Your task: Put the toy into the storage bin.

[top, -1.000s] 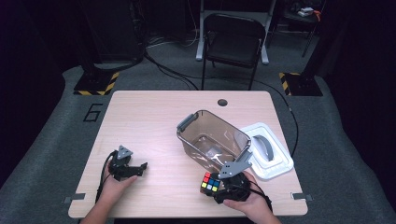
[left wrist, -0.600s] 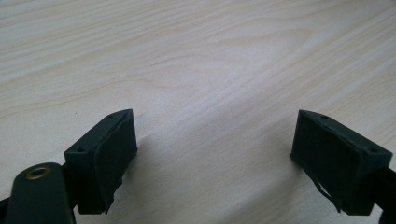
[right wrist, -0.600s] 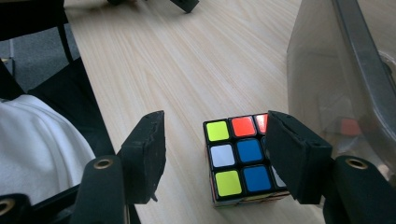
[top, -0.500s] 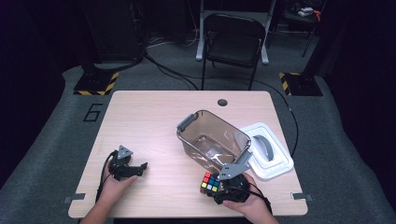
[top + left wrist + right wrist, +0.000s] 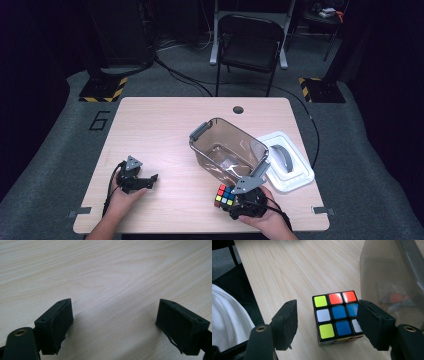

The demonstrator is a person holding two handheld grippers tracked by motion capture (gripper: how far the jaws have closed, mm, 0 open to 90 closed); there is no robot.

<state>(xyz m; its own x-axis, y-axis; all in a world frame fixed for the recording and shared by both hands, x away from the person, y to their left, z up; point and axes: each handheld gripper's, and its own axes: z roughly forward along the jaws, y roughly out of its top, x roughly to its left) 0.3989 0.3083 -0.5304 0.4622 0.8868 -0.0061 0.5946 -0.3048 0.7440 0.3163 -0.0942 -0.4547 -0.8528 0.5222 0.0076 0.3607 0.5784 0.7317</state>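
Right tool (image 5: 327, 322) has just been opening; puzzle cube (image 5: 337, 316) sits between its spread jaws on the table (image 5: 165, 125), left jaw clear, beside the clear bin (image 5: 227, 150). Left tool (image 5: 115, 325) idles wide and empty at near left.

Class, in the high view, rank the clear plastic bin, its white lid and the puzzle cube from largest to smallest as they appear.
1. clear plastic bin
2. white lid, slightly smaller
3. puzzle cube, clearly smallest

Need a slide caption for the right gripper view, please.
Right gripper, jaws just opening, straddles a Rubik's cube beside the clear bin.
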